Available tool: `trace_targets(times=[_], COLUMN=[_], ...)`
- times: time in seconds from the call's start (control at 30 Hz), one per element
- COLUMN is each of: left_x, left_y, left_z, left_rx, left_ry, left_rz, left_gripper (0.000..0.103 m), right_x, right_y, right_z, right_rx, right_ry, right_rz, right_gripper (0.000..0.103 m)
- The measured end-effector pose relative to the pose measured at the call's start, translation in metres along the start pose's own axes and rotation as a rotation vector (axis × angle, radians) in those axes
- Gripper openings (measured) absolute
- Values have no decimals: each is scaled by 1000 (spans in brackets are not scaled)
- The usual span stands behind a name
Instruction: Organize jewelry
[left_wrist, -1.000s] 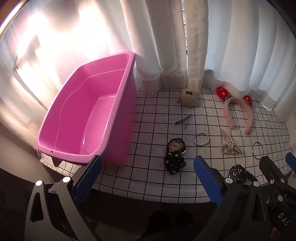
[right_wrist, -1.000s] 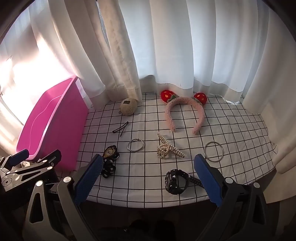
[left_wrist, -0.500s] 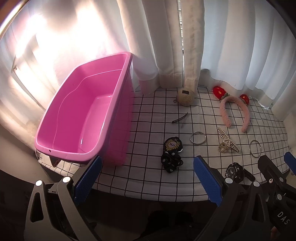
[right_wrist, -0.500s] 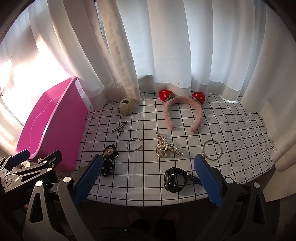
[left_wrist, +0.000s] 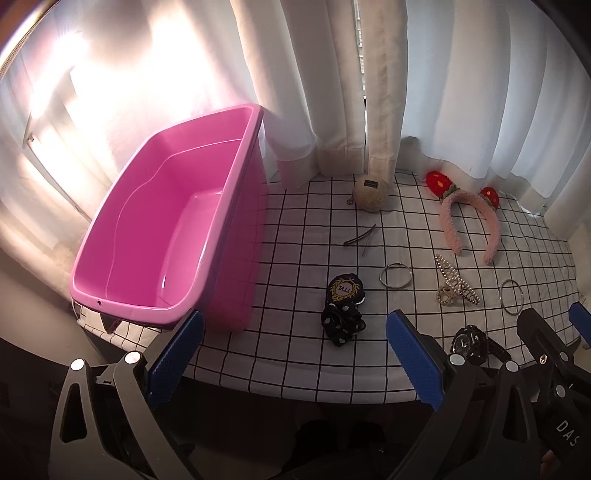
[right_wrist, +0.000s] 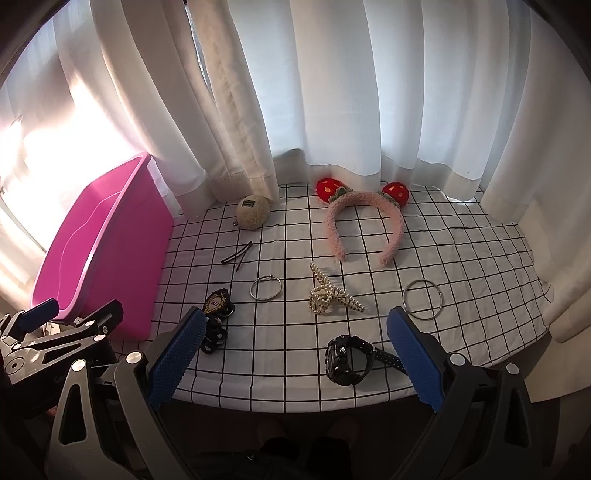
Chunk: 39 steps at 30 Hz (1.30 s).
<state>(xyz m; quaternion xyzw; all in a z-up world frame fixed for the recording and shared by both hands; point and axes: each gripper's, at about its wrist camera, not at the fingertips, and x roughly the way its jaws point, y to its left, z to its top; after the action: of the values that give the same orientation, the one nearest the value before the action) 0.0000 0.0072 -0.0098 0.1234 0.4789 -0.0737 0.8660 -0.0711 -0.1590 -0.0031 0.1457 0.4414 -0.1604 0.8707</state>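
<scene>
A pink tub (left_wrist: 110, 295) (right_wrist: 66, 273) stands at the left of a checked tablecloth (right_wrist: 461, 258). Spread over the cloth are a pink headband with red strawberries (right_wrist: 364, 218), a pearl claw clip (right_wrist: 328, 293), two metal rings (right_wrist: 266, 288) (right_wrist: 422, 298), a black watch (right_wrist: 347, 360) (left_wrist: 472, 341), a black scrunchie with a badge (left_wrist: 343, 310) (right_wrist: 216, 321), black hairpins (right_wrist: 238, 255) and a beige pompom (right_wrist: 253, 212). My left gripper (left_wrist: 295, 363) hangs open in front of the table edge by the tub. My right gripper (right_wrist: 293, 360) hangs open just short of the watch. Neither holds anything.
White curtains (right_wrist: 332, 92) hang behind the table and touch its back edge. The table's front edge (left_wrist: 314, 393) drops into a dark space below the grippers. Bright window light (left_wrist: 92, 92) washes out the left.
Both grippers have drawn back and risen slightly, so the table and its objects look a little smaller and farther. Nothing on the cloth has moved.
</scene>
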Motion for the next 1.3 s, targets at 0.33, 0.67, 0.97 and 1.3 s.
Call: trace_targets(times=[0.33,0.67,0.97,1.3], left_x=[4,9,35,88], left_y=[-8,-24,-60,-133], left_z=[0,0,-15,-49], left_rx=[3,6,25,138], left_ry=[16,40,99,179], left_rz=[1,6,-23,-178], left_gripper=[97,97,97,97], right_x=[4,10,21,70], right_y=[-10,-30,-76,-154], right_z=[2,2,-11,-35], right_rx=[7,22,-2,3], right_ry=[9,22,22,112], right_rz=[7,21,-22,-48], right_gripper=[94,94,94,94])
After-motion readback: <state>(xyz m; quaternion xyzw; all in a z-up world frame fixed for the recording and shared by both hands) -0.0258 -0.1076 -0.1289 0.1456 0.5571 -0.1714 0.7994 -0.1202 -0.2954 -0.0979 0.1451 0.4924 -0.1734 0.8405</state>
